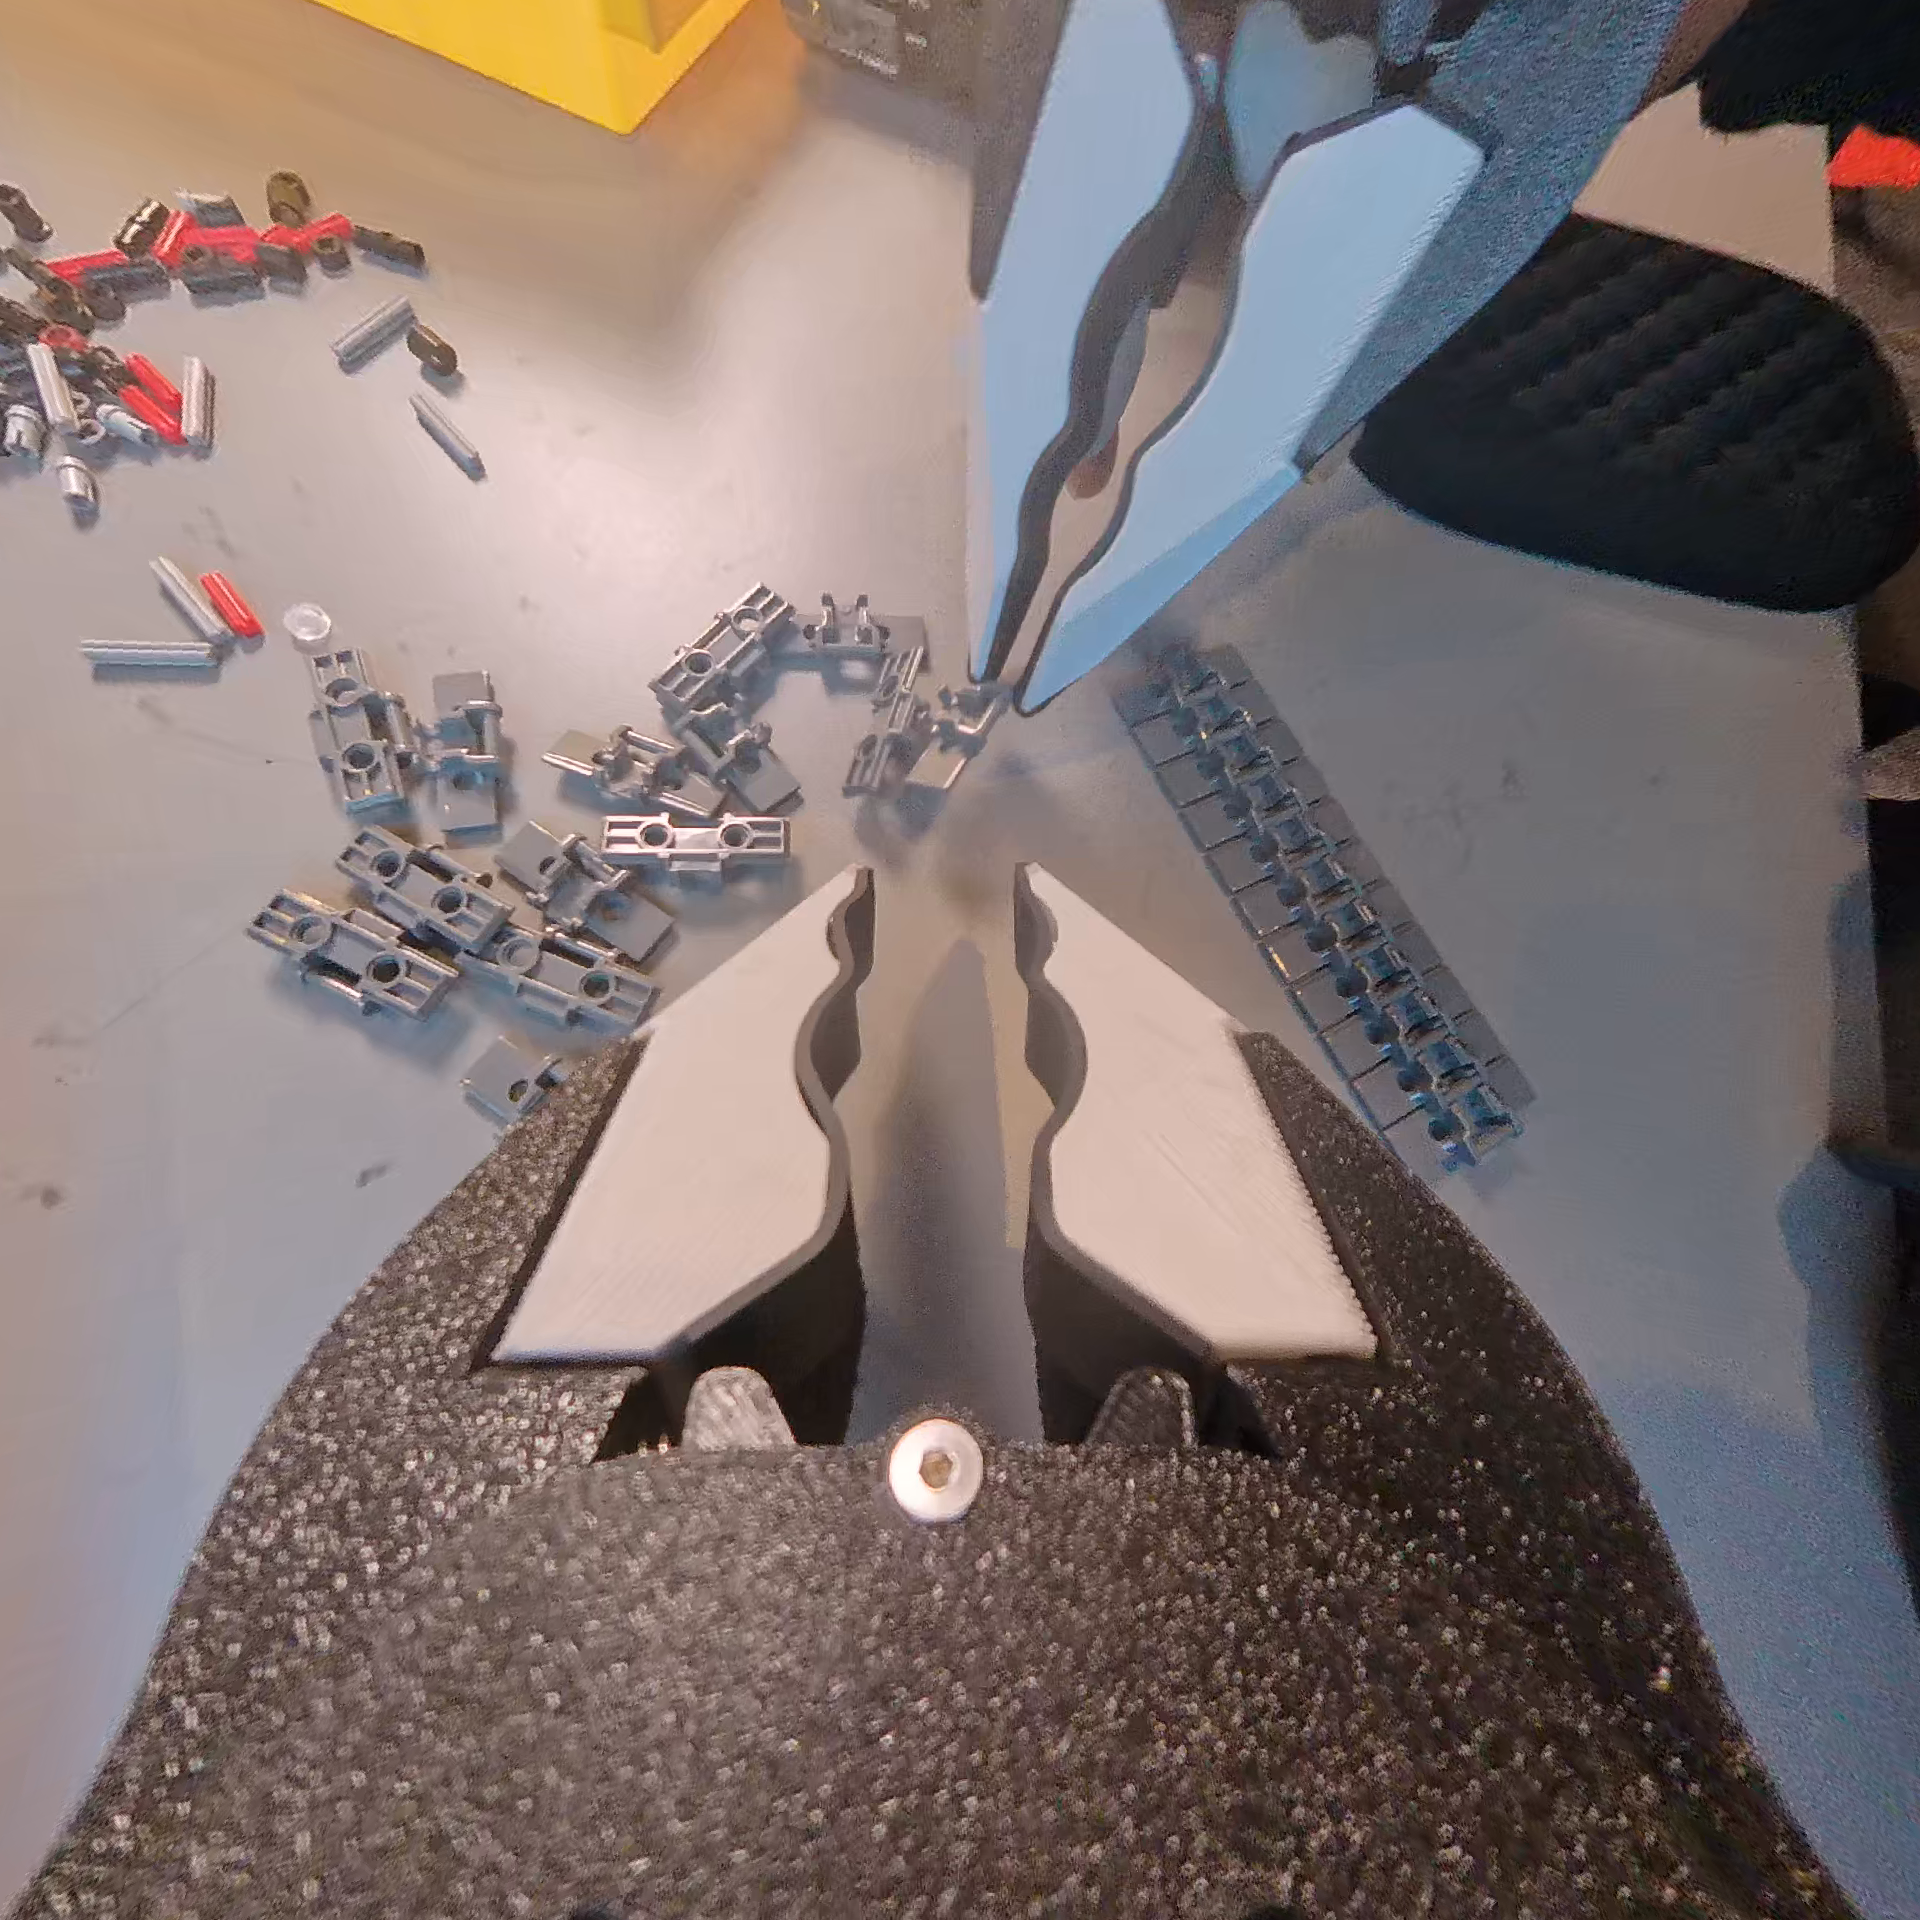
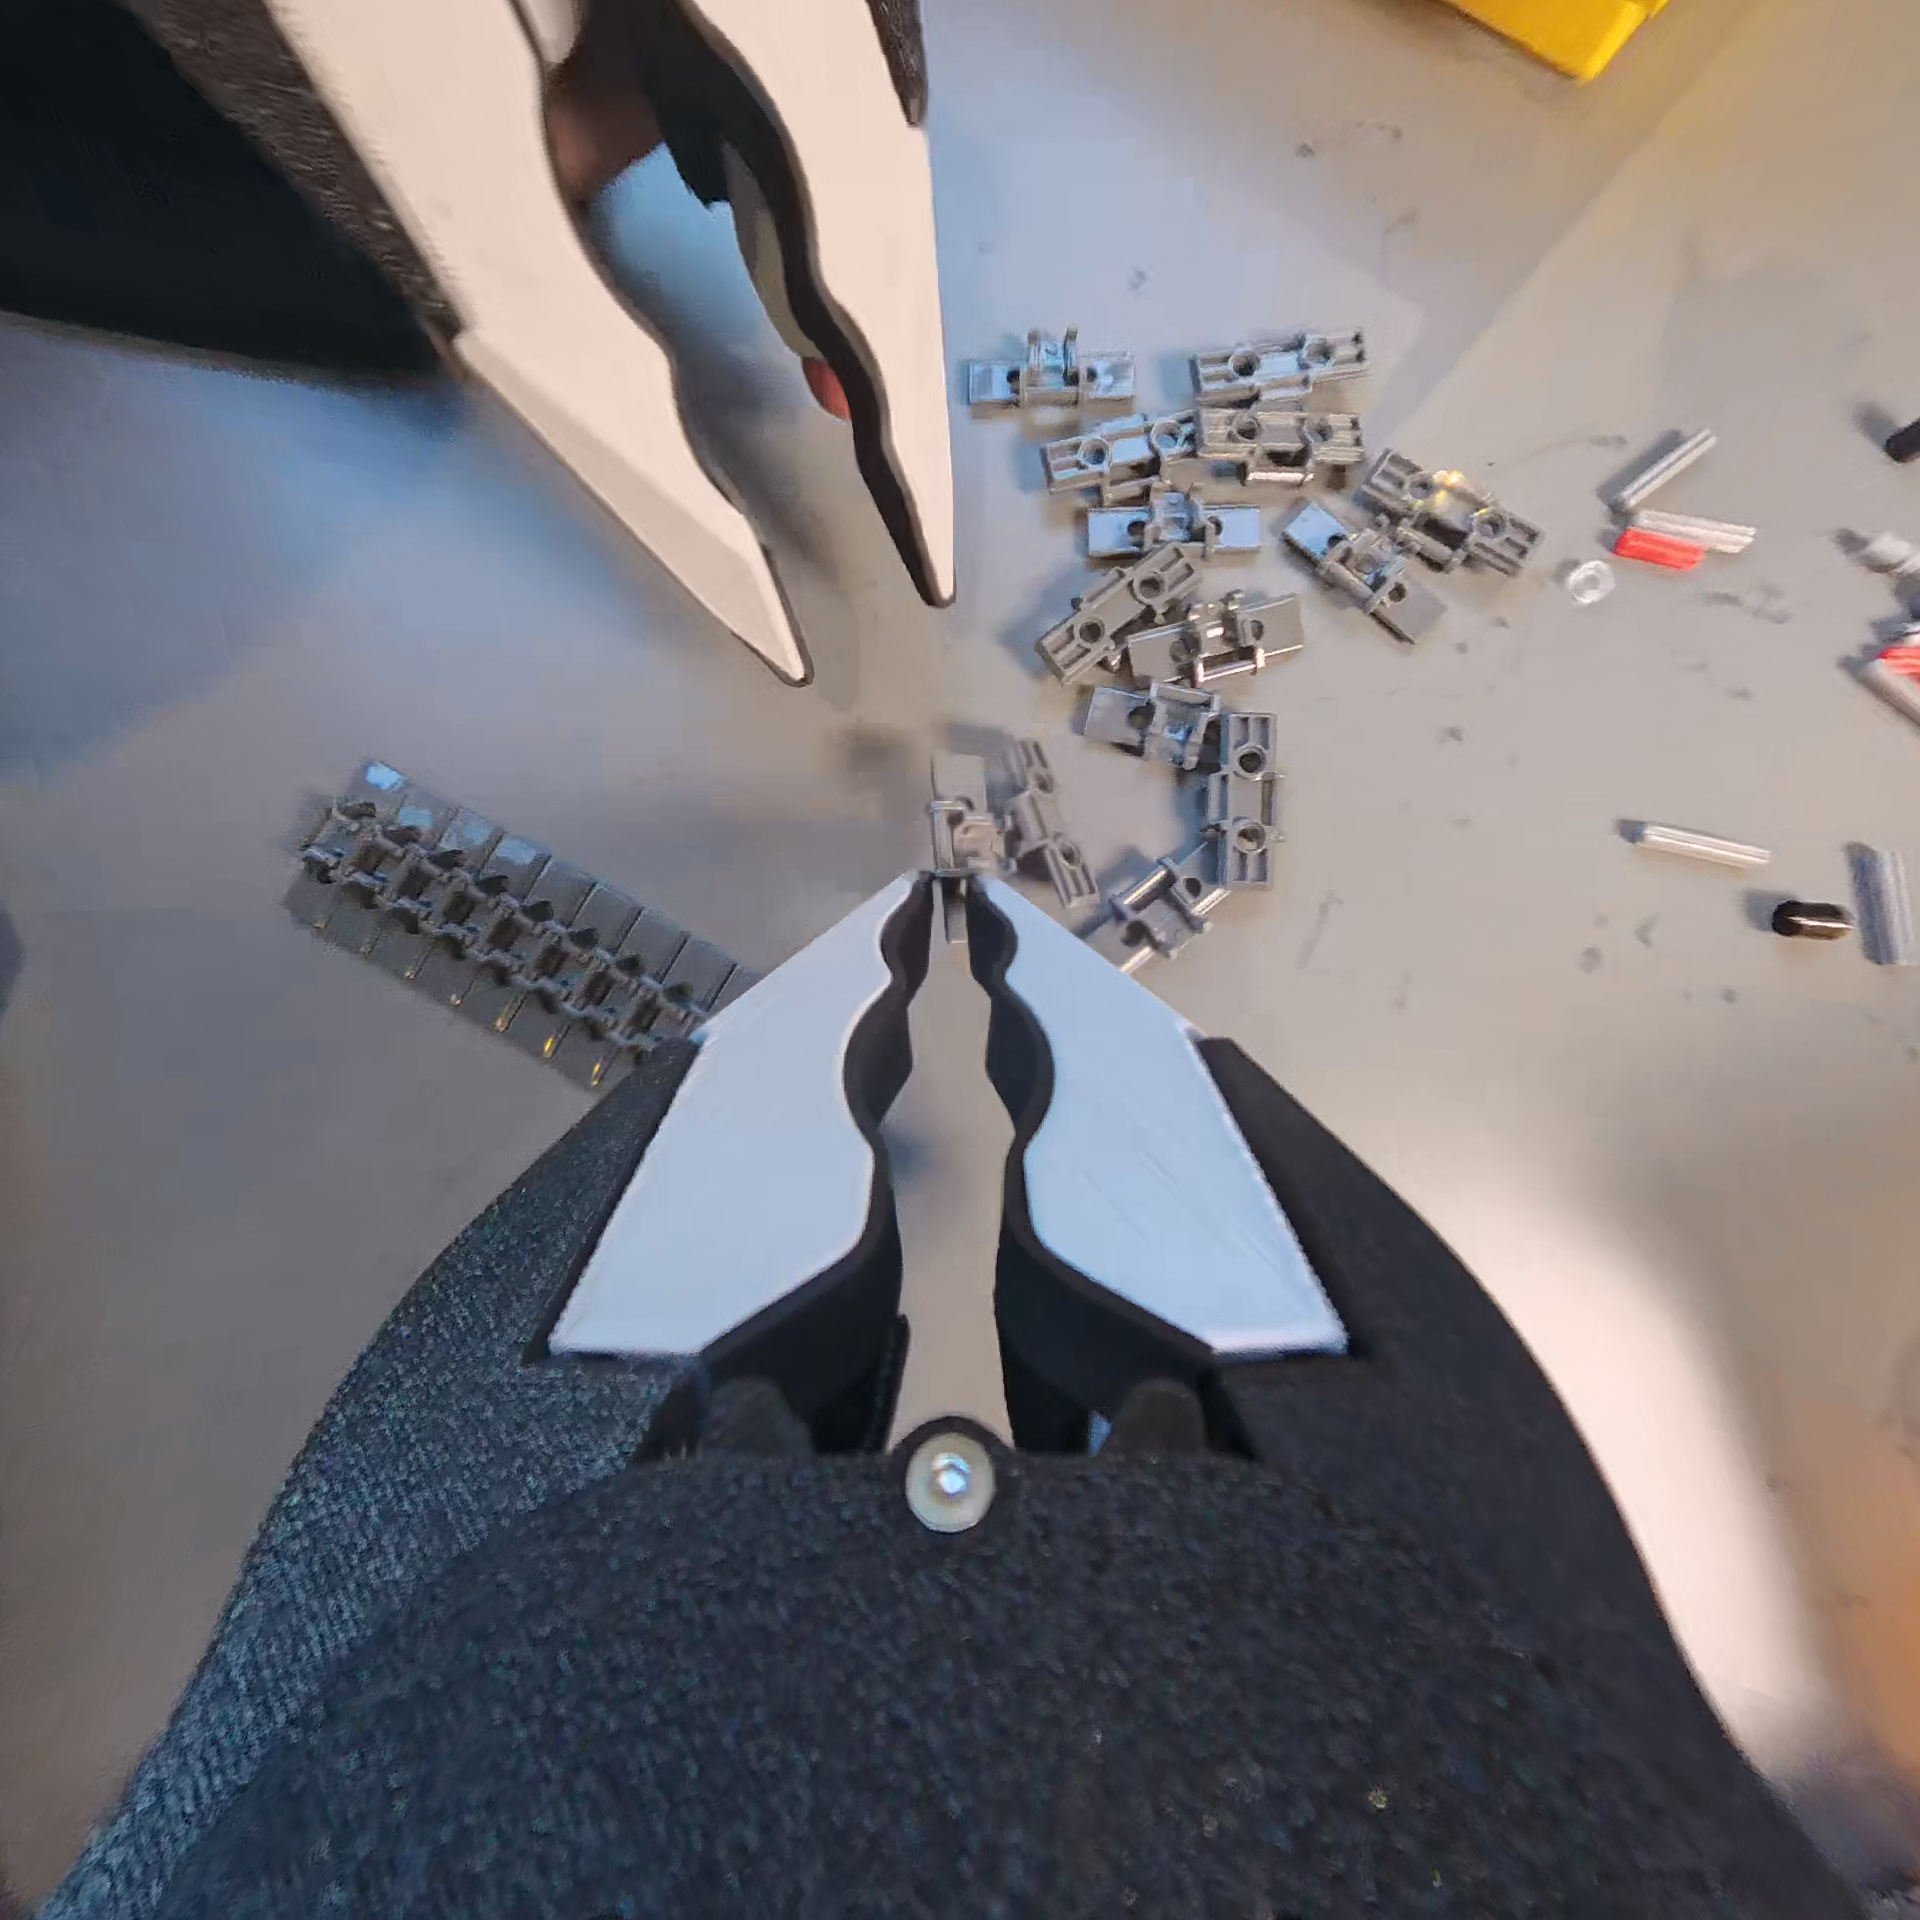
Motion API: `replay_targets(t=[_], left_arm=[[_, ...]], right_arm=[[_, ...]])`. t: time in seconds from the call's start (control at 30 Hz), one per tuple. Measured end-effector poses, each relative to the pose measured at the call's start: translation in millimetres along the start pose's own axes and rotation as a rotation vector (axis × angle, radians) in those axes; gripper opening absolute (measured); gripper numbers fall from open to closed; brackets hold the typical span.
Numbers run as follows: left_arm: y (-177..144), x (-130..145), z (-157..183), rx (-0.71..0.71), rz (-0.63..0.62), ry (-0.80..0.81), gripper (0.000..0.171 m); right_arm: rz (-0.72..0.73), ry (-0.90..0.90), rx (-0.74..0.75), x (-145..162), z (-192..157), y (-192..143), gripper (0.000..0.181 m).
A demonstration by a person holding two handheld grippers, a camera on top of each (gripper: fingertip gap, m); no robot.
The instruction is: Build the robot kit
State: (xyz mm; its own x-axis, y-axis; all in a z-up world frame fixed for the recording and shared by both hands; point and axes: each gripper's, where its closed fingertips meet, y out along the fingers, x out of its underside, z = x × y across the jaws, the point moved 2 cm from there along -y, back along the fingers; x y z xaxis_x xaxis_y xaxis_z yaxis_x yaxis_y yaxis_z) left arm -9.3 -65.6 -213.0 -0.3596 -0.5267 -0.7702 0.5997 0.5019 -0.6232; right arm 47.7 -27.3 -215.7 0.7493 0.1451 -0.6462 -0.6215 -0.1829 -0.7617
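My right gripper (image 2: 948, 881) is shut on a small grey track link (image 2: 958, 821) at the end of a short curved run of links (image 2: 1242, 800) on the grey table. In the left wrist view it (image 1: 1000, 698) comes down from the top onto that link (image 1: 964, 717). My left gripper (image 1: 945, 873) is open and empty, just short of the link; it also shows in the right wrist view (image 2: 871, 636). A long assembled track strip (image 1: 1320, 904) (image 2: 499, 914) lies flat beside both grippers.
Loose grey links lie in a pile (image 1: 468, 914) (image 2: 1268, 488). Red, black and grey pins (image 1: 135, 301) (image 2: 1683, 530) are scattered beyond. A yellow box (image 1: 623, 52) (image 2: 1558, 31) stands at the far edge. A black mesh chair (image 1: 1662, 416) sits past the table edge. The grippers' ends are close to 5 cm from one another.
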Motion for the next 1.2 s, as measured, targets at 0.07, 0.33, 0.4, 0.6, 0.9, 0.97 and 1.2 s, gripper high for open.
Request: replay_targets(t=[0.07, 0.33, 0.4, 0.6, 0.9, 0.97, 1.2], left_arm=[[-2, -5, 4, 0.052, 0.030, -0.044, 0.026], [-17, -36, 29, 0.438, 0.227, -0.355, 0.025], [-19, -38, 31, 0.468, 0.256, -0.380, 0.012], [-28, -45, 39, 0.520, 0.300, -0.327, 0.003], [-18, -36, 70, 0.517, 0.184, -0.113, 0.002], [-16, -35, 75, 0.519, 0.176, -0.096, 0.002], [-13, -32, 78, 0.515, 0.161, -0.084, 0.002]], right_arm=[[0.046, -0.036, 0.023, -4, -6, -12, 0.006], [0.249, -0.288, 0.198, -29, -30, -33, 0.006], [0.288, -0.344, 0.238, -36, -37, -38, 0.006], [0.329, -0.372, 0.191, -37, -51, -50, 0.004], [0.225, -0.109, -0.194, -31, -66, -54, 0.012], [0.181, -0.114, -0.225, -28, -70, -50, 0.009], [0.126, -0.051, -0.274, -23, -72, -46, 0.009]])
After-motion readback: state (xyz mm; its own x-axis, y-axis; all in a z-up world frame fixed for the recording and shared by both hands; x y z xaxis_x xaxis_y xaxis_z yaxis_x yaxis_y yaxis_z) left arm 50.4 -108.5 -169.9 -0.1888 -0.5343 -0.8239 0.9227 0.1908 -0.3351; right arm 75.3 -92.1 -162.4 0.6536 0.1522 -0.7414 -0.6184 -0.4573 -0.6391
